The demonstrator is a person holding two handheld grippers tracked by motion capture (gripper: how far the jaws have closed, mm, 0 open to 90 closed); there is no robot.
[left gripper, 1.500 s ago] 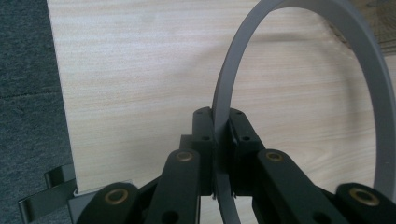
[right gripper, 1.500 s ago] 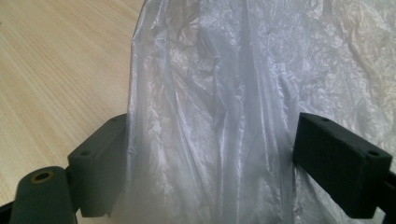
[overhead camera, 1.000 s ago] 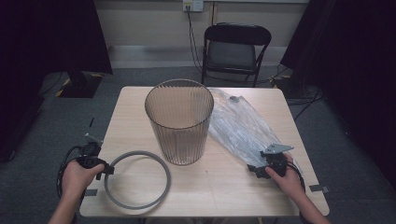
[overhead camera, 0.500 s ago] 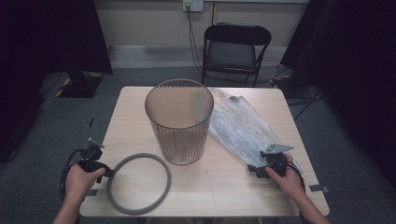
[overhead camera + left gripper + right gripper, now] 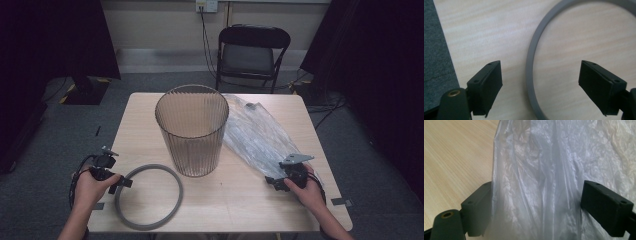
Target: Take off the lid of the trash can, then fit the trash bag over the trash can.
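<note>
L gripper [image 5: 120,181] low at table's [image 5: 240,210] near-left edge, jaws wide astride grey ring's [image 5: 148,197] rim w/o touching, R gripper [image 5: 276,181] jaws wide around near end of clear bag [image 5: 260,137], prob. poised to pinch it, both lying beside upright bin [image 5: 192,131] for lining.

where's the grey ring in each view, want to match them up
High view: grey ring lies flat at lower left, beside the left gripper.
Left gripper view: its rim arcs from top right to bottom centre, between the open jaws.
Right gripper view: not there.
Shared landmark: the wooden table.
</note>
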